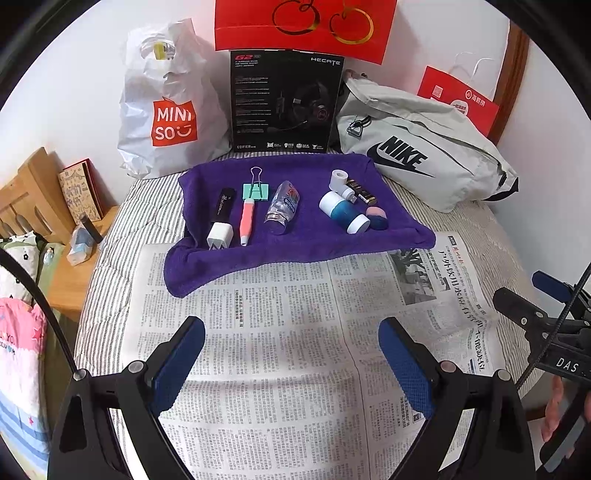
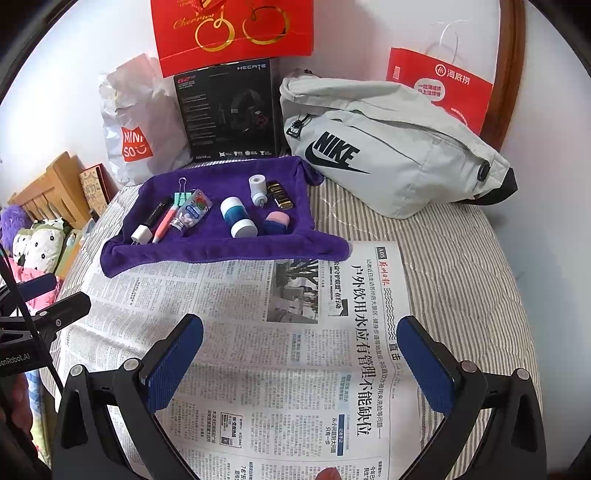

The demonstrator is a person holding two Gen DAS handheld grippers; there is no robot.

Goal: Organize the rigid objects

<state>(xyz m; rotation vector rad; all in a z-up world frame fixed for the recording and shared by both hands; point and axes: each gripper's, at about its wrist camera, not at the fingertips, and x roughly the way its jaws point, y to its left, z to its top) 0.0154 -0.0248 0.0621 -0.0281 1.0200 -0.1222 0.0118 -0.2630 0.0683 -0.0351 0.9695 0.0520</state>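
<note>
A purple towel (image 1: 295,221) lies on the striped bed (image 2: 461,266), and its edges are folded up a little, so it works like a shallow tray. All the small things of the task lie on this towel. At its left end there is a black stick (image 1: 224,206) with a white charger plug (image 1: 220,236) at its near tip, then a pink pen (image 1: 246,218), a green binder clip (image 1: 256,188) and a clear small bottle (image 1: 282,208). Toward the towel's right end lie a blue jar with white caps (image 1: 343,212), a small white bottle (image 1: 341,182), a dark gold-trimmed object (image 1: 364,192) and a pink-and-blue sponge (image 1: 376,218) (what the dark object is, I cannot tell).

In front of the towel a newspaper (image 1: 288,332) is spread flat. The near edge of the towel overlaps it, and the rest of the page is bare under both tools. The left tool (image 1: 291,363) hovers over the newspaper with its blue pads wide apart and nothing between them. The right tool (image 2: 301,365) is also spread wide and holds nothing.

Behind the towel stand a white Miniso bag (image 1: 170,110), a black headset box (image 1: 284,99) and a grey Nike bag (image 1: 424,158); they close that side. Red paper bags (image 2: 232,33) are cut off at the upper border of the picture. Left of the towel the bed ends at a wooden nightstand (image 1: 66,288). The things on it are too small to name.
</note>
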